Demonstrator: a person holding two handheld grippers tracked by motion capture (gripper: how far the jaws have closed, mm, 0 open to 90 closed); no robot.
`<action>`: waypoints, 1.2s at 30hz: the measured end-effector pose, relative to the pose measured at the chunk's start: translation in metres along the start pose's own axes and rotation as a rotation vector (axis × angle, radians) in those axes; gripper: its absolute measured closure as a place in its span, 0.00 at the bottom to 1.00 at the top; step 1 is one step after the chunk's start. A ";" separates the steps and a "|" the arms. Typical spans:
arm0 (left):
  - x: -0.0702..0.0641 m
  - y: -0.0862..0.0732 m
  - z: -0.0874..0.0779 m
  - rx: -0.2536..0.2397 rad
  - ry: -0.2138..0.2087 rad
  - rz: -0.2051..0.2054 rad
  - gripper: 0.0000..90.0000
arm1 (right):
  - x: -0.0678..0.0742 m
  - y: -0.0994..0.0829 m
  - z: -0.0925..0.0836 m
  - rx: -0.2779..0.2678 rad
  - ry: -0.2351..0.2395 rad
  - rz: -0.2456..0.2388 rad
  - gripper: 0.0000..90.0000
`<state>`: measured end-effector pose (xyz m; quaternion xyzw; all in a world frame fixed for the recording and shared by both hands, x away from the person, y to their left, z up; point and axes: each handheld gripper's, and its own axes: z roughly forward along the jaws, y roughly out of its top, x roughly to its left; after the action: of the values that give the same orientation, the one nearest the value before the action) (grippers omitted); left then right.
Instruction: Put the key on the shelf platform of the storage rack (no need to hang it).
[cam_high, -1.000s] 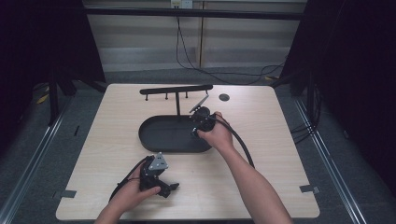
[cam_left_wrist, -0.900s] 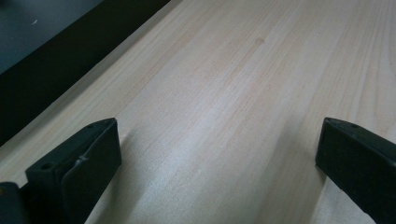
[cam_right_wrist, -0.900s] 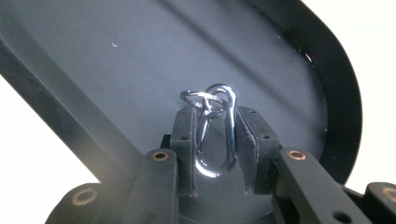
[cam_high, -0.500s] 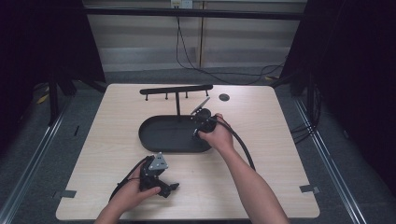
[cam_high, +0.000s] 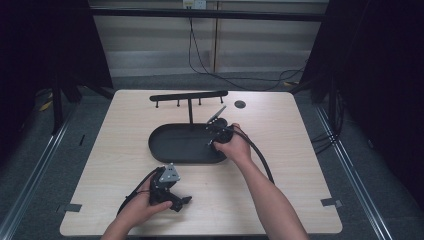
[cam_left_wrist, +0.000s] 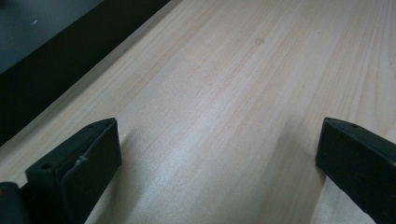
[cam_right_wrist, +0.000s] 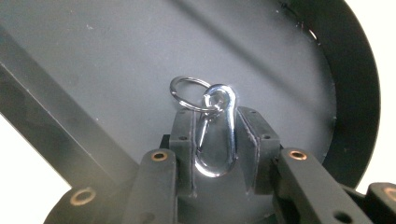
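Clip: my right gripper (cam_right_wrist: 215, 140) pinches a shiny silver metal snap hook (cam_right_wrist: 215, 133) with its key ring (cam_right_wrist: 189, 93), just above the black oval metal tray (cam_right_wrist: 345, 93).
Risk: the smooth hook could swivel or slip and drop into the tray.
Left gripper (cam_left_wrist: 215, 154): spread, empty, near the tray's front.
Hidden: the hook's gate, blurred.
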<state>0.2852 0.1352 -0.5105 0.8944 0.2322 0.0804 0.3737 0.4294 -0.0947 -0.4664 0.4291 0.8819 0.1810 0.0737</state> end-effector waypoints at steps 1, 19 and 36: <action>0.000 0.000 0.000 0.000 0.000 0.000 0.00 | 0.000 0.000 0.000 -0.003 0.000 0.000 0.77; 0.000 0.000 0.000 0.000 -0.005 0.002 0.00 | -0.003 0.001 0.000 -0.009 0.007 0.017 0.73; 0.000 0.000 0.000 -0.001 -0.005 0.002 0.00 | -0.004 -0.002 -0.019 -0.042 0.022 0.049 0.49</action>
<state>0.2854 0.1352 -0.5105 0.8947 0.2303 0.0785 0.3747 0.4250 -0.1043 -0.4498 0.4469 0.8678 0.2061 0.0684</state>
